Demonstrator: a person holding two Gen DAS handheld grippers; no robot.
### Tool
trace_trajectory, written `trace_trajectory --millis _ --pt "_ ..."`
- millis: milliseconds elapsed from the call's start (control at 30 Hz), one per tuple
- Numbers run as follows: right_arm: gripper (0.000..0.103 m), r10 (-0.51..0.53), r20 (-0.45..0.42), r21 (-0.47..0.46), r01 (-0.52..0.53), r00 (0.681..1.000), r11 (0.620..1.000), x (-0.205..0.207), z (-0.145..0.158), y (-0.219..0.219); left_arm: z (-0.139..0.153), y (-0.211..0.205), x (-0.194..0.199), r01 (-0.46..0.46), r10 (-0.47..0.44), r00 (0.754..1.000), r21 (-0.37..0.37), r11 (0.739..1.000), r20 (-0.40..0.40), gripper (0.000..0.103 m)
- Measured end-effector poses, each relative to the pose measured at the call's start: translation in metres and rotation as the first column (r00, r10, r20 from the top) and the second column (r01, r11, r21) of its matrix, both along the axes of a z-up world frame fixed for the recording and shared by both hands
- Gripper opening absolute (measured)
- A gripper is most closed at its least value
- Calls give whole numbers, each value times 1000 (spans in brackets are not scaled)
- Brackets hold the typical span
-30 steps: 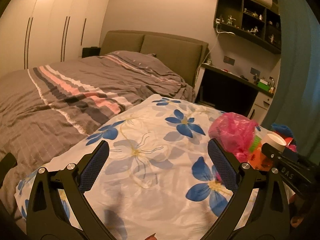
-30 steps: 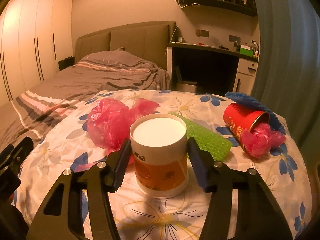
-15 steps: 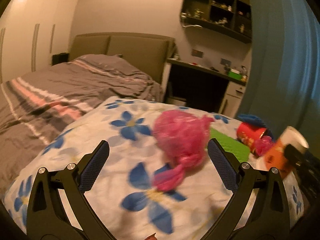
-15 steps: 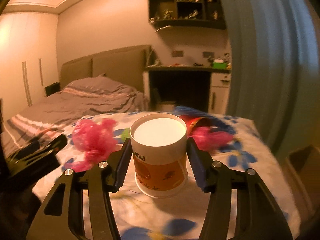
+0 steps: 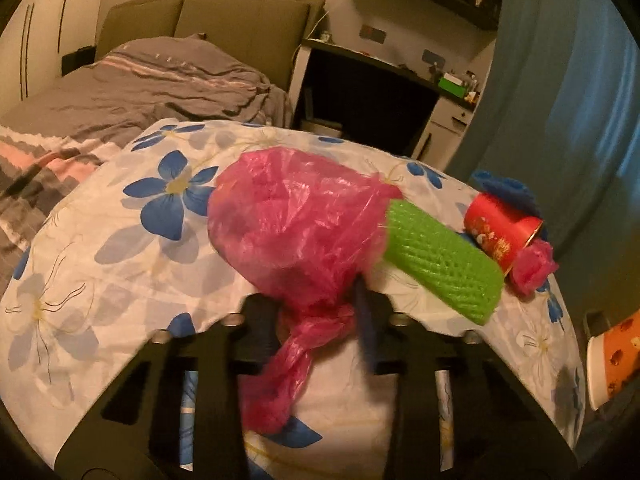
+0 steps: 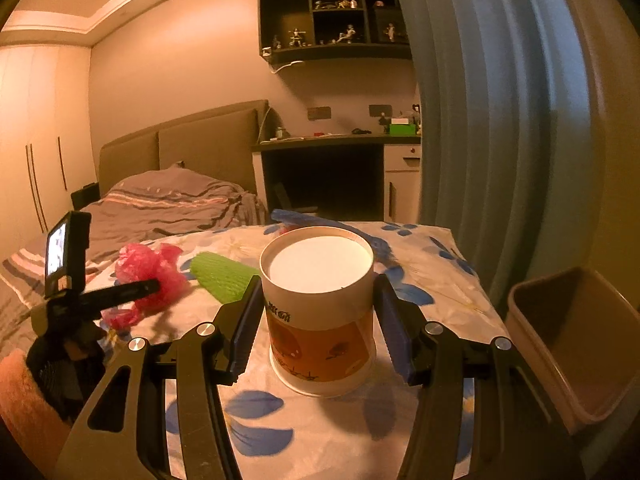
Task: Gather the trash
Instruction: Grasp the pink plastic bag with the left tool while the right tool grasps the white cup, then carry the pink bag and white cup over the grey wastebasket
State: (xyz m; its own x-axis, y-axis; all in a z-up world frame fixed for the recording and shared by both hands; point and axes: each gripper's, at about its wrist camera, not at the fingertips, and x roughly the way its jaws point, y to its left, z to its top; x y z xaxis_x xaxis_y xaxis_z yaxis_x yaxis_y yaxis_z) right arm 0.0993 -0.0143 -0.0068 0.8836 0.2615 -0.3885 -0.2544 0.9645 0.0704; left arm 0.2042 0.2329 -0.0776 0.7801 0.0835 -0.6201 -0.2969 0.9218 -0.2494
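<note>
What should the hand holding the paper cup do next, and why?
Probably carry the paper cup rightward over the bin and let go: the right gripper clamps it, and the bin stands open beside the flowered cloth.

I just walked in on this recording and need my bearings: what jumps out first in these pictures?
The crumpled pink plastic bag on the flowered sheet, its knotted neck between the closing jaws of the left gripper. Next, the orange-and-white paper tub gripped upright in the right gripper, with a beige bin to its right by the blue curtain. A green foam net and a tipped red cup lie beyond the bag.
</note>
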Motion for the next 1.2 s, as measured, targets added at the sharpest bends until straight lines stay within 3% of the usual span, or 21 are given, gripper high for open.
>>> trace_trajectory --millis 267,600,833,1200 --pt "55 -44 14 18 44 999 999 -17 3 -32 23 -26 -50 -28 23 994 45 999 106 28" --pt "55 -124 59 38 122 990 992 -55 14 -71 59 -116 -112 88 -118 967 139 986 224 28" --pt "55 -187 92 39 184 978 982 -75 21 -106 70 -161 -123 167 -198 947 139 976 254 28" --pt "55 -274 114 63 268 955 961 -90 22 -155 77 -240 -120 309 -349 900 183 933 261 28"
